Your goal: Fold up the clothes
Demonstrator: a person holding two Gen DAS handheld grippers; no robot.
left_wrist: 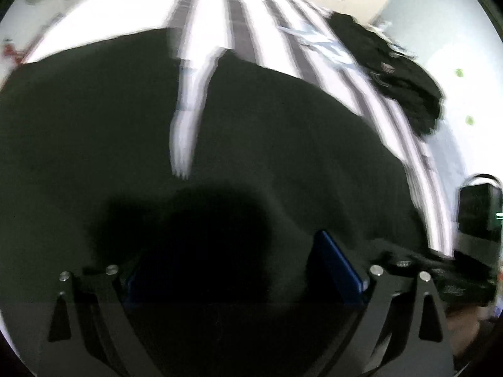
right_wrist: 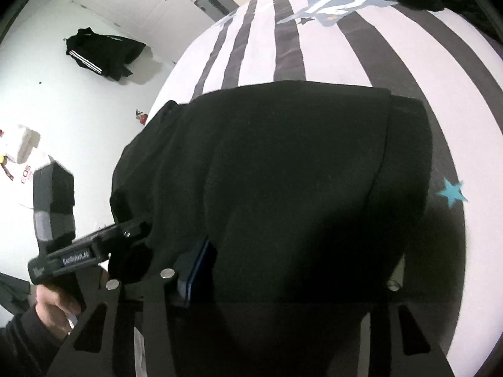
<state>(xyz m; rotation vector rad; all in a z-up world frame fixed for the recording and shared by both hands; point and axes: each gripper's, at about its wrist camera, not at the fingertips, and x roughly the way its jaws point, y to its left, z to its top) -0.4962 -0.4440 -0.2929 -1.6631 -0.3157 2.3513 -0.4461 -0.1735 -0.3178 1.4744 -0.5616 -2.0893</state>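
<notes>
A black garment (right_wrist: 283, 172) lies on a bed with a striped grey and white cover (right_wrist: 330, 50). It fills most of the left wrist view (left_wrist: 251, 157), which is blurred. My left gripper (left_wrist: 248, 270) has its jaws wide apart over the cloth, one blue pad (left_wrist: 339, 267) showing. It also shows in the right wrist view (right_wrist: 125, 235), at the garment's left edge. My right gripper (right_wrist: 283, 270) is low over the garment's near edge with its jaws spread; cloth covers the gap between its fingers, so its hold is unclear.
A second dark garment (left_wrist: 396, 72) lies crumpled further up the bed. A black jacket with white stripes (right_wrist: 103, 53) lies on the white floor near a door. A white box (right_wrist: 22, 147) sits on the floor at left.
</notes>
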